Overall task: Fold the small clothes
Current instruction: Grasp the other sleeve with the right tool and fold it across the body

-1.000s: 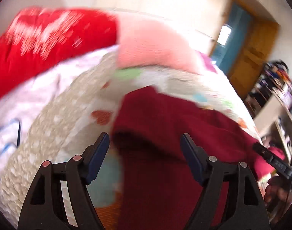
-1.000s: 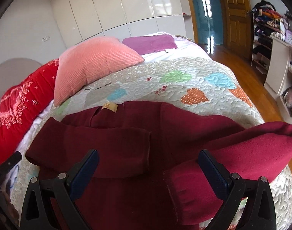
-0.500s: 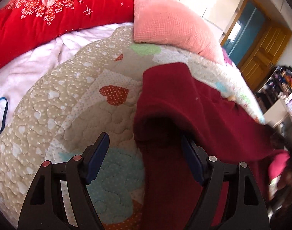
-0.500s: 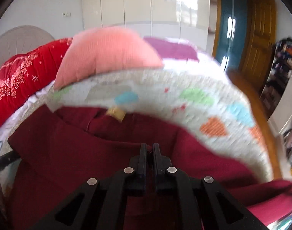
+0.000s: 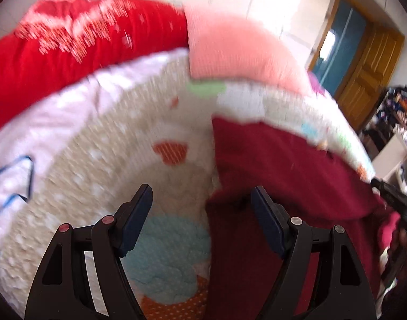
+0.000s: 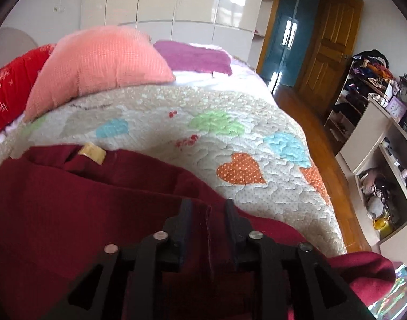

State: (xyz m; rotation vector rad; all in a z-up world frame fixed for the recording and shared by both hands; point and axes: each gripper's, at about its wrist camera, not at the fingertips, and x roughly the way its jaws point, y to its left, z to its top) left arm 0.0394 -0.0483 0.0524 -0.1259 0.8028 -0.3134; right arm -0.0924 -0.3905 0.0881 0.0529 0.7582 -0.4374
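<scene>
A dark red sweater (image 6: 83, 200) lies on the heart-patterned quilt (image 6: 230, 138), its tan neck label (image 6: 92, 152) at the far side. My right gripper (image 6: 208, 208) hovers low over it. Its jaws are opening, a small gap apart, with a seamed fold of the sweater showing between them and not pinched. In the left wrist view the sweater (image 5: 283, 165) fills the right half. My left gripper (image 5: 200, 200) is wide open over its left edge, with quilt (image 5: 110, 160) under the left finger and red cloth by the right finger. The picture is blurred.
A pink cushion (image 6: 96, 69), a red blanket (image 5: 70, 53) and a purple cloth (image 6: 195, 57) lie at the head of the bed. Beyond the bed's right edge are a wooden floor (image 6: 304, 106), shelves (image 6: 376, 146) and a door (image 6: 334, 42).
My right gripper went from wide open to shut over the sweater, and its jaws now stand slightly apart. The left gripper stayed open and the sweater's edge drifted toward its right finger.
</scene>
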